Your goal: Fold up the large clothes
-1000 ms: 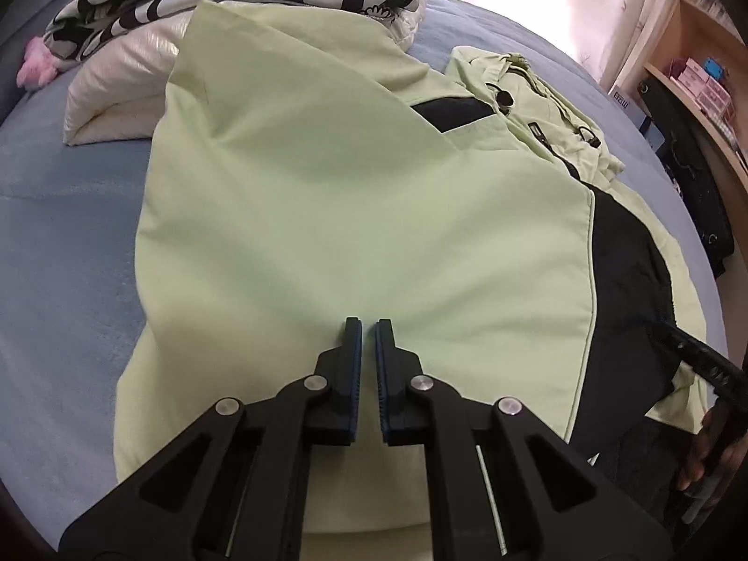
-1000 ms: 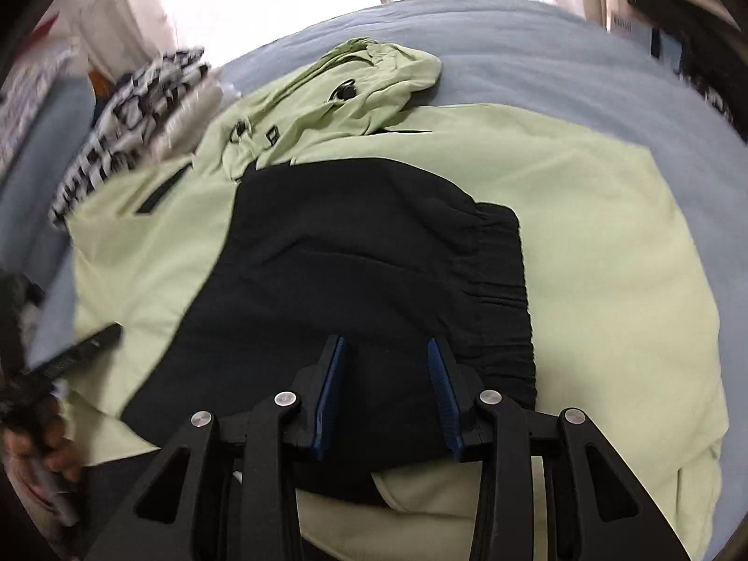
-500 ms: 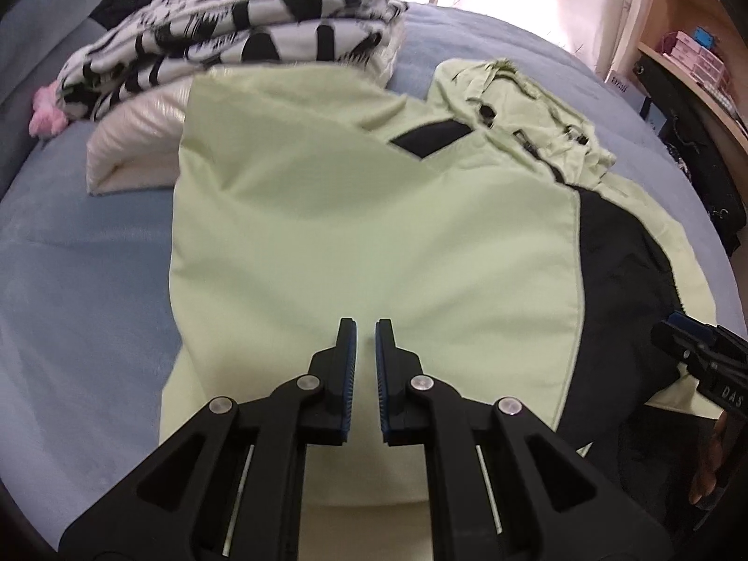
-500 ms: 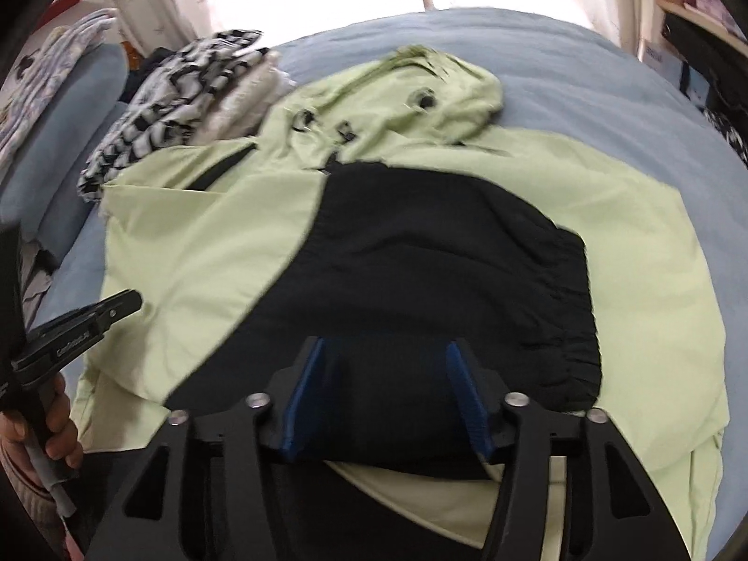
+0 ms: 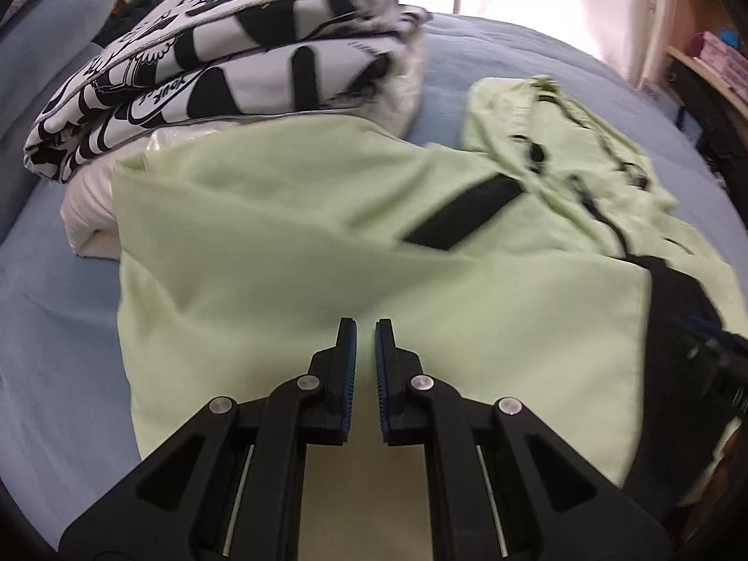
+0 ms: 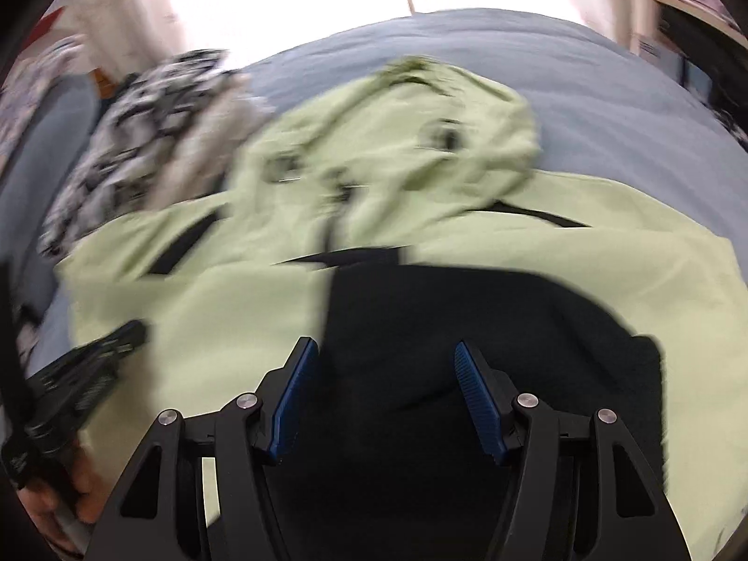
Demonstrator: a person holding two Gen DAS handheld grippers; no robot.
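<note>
**Me:** Left tongs (image 5: 365, 327) hang over the jacket (image 5: 290, 252) with the jaws nearly together, only a slit between the pads, nothing in them. Right tongs (image 6: 387, 350) are wide apart over the black panel (image 6: 491, 318), also holding nothing.

**You:** Where does the jacket lie?

**Me:** Flat on the bed (image 5: 51, 280), pale green, its sides folded in over the middle, hood (image 6: 411, 140) at the far end. Its far left corner touches the folded stack (image 5: 224, 70) of patterned cloth.

**You:** So what is the step?

**Me:** My guess: take the near hem and carry it up toward the hood. I should widen the left jaws first, then pinch both layers at the two near corners, level with each other, so the fold runs straight.

**You:** Any risk?

**Me:** The cloth looks slippery; a shallow bite may lose the under layer. Lift low and keep clear of the stack.
</note>
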